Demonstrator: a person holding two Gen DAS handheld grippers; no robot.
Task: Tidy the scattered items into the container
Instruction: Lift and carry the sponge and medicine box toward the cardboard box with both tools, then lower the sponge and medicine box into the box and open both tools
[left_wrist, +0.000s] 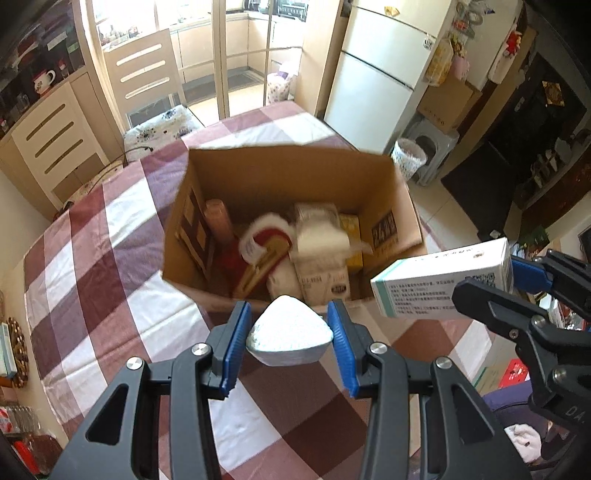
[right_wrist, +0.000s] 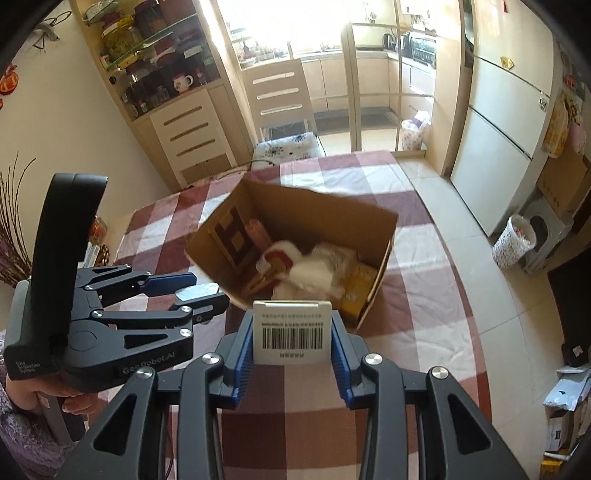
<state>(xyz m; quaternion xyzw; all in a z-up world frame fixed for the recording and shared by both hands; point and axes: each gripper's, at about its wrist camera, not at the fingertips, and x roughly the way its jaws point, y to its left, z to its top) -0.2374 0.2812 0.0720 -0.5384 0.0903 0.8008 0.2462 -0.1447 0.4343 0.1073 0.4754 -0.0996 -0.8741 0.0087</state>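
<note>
The table (left_wrist: 110, 236) is carrying an open cardboard box (left_wrist: 280, 166), which is holding a heap of packets, a red-and-white roll and a yellow carton — all blurred. The right gripper (right_wrist: 292, 338) is clamping a white medicine box (right_wrist: 291, 330), long axis pointing toward the cardboard box, barcode up. The left gripper (left_wrist: 290, 328) is pinching a white foil-edged packet (left_wrist: 290, 334) — tip aimed at the box, just short of its near wall.
</note>
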